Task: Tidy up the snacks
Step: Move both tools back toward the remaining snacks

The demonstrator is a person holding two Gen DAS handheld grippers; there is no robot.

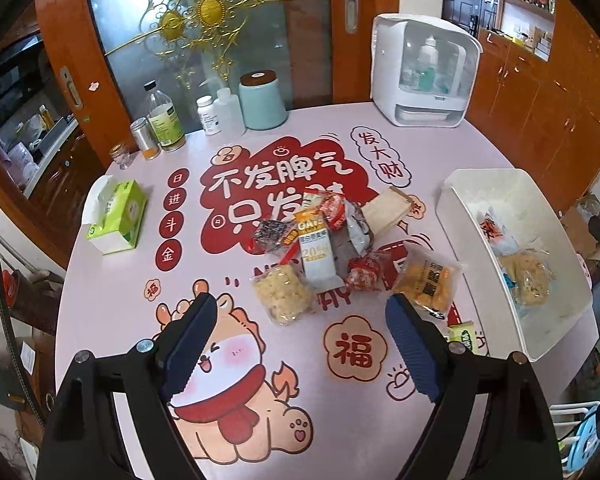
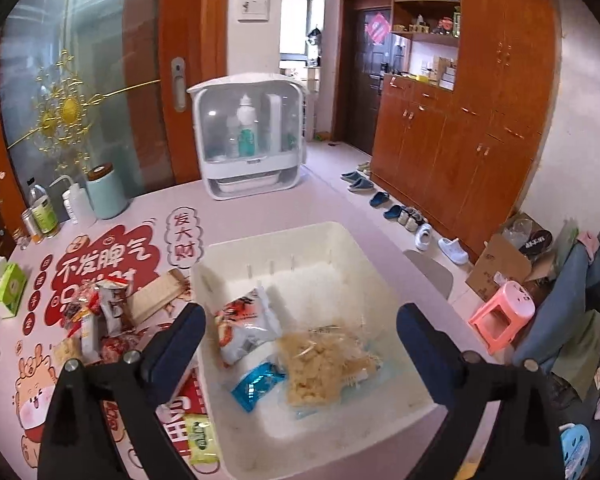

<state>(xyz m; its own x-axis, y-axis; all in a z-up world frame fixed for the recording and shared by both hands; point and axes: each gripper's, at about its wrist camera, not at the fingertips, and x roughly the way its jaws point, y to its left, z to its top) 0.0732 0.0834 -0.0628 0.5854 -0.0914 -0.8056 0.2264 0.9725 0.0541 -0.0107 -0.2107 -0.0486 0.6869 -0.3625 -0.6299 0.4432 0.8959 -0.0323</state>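
Both of my grippers stand wide and hold nothing. My right gripper (image 2: pixel 300 340) hangs over the white bin (image 2: pixel 380 240), which fills the lower middle of the right wrist view; no earlier view is given me, so I say only that its pads are clear of everything below. Inside the bin lie three packets: a white and red pouch (image 2: pixel 246 326) toward the left wall, a blue wrapper (image 2: pixel 258 384) below it, and a clear bag of pale puffed pieces (image 2: pixel 324 368) touching both, near the middle.

My left gripper (image 1: pixel 302 344) hovers over the bench (image 1: pixel 112 300), low in the left wrist view, with the loose pile just beyond its fingertips. Nearest are a clear bag of pale puffs (image 1: pixel 282 294) and a yellow-orange packet (image 1: pixel 426 284), the latter just beside my right-hand finger. Behind them sit a white oat bar wrapper (image 1: pixel 316 252), a red round sweet (image 1: pixel 364 274), a dark seaweed-like packet (image 1: pixel 270 234) and a tan flat box (image 1: pixel 388 212). A small green packet (image 2: pixel 200 440) lies on the bench against the bin's near left corner.

I judge the sorting under halfway: three in, some eight or more still out.
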